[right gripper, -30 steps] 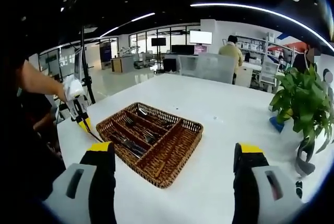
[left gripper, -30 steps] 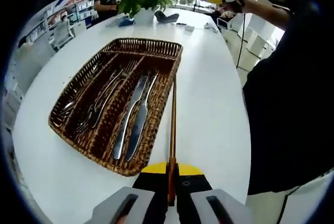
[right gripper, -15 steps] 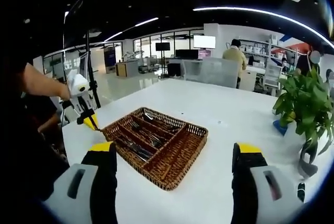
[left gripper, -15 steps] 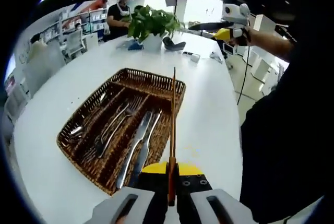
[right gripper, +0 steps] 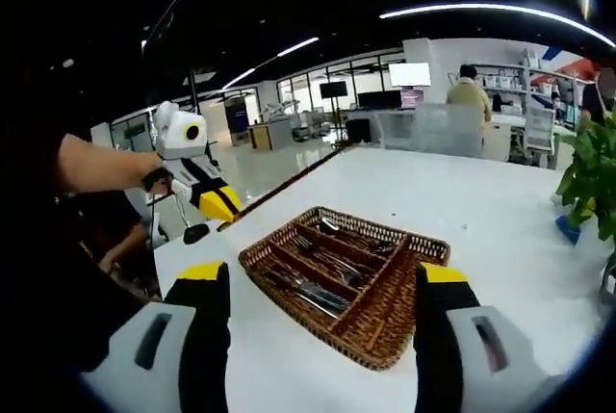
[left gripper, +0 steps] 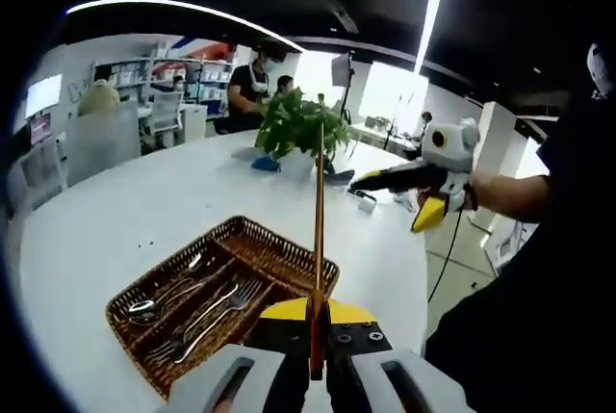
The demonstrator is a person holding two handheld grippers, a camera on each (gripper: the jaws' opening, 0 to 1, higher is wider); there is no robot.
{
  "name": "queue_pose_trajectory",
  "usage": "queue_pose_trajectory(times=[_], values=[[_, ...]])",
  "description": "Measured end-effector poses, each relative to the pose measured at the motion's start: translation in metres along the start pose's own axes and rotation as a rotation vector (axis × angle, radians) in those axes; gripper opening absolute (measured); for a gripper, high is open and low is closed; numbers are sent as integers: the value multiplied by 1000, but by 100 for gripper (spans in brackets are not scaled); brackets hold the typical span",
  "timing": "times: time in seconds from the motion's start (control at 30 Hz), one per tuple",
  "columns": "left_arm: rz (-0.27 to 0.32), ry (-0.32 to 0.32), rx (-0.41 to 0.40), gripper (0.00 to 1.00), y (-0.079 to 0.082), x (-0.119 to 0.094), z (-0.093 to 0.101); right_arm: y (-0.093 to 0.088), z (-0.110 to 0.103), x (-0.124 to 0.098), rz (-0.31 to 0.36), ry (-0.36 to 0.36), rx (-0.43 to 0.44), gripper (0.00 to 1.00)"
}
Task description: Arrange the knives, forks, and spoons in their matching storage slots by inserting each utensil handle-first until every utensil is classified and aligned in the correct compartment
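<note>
You lift the chopstick up and away from the tray, so nothing new gets sorted.

On your left, the left gripper [left gripper: 316,360] rides higher than a second ago, jaws pressed together on the brown chopstick [left gripper: 319,240], which points out over the wicker tray [left gripper: 294,257] without touching it. The forks [left gripper: 207,322] and spoons [left gripper: 159,299] lie in their slots on the white table [left gripper: 125,220]. On your right, the right gripper [right gripper: 322,336] hangs spread and empty above the tray.
</note>
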State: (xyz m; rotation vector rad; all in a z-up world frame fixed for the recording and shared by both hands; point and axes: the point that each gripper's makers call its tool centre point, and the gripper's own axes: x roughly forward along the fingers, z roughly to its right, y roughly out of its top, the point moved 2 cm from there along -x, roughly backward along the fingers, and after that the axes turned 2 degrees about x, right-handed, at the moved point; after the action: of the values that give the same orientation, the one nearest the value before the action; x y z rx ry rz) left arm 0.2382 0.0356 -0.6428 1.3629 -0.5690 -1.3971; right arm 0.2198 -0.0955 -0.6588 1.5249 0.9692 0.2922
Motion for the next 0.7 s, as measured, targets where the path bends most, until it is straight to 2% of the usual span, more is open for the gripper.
queue_pose_trajectory(times=[0.1,0.13,0.17,0.33,0.53,0.6,0.7], values=[[88,-39,-30,1,20,6,15,0,-21,17,5,47,14,71],[96,-48,-26,1,23,7,18,4,-28,20,18,62,9,70],[123,-64,-33,1,31,9,25,11,-44,26,44,110,3,68],[203,-100,-78,1,51,13,39,23,-59,36,79,163,84,53],[256,-117,-126,1,57,17,48,35,-60,35,105,175,119,33],[271,-115,-137,1,57,19,49,36,-60,35,101,181,127,31],[272,-114,-123,1,56,23,52,35,-68,35,83,216,109,21]])
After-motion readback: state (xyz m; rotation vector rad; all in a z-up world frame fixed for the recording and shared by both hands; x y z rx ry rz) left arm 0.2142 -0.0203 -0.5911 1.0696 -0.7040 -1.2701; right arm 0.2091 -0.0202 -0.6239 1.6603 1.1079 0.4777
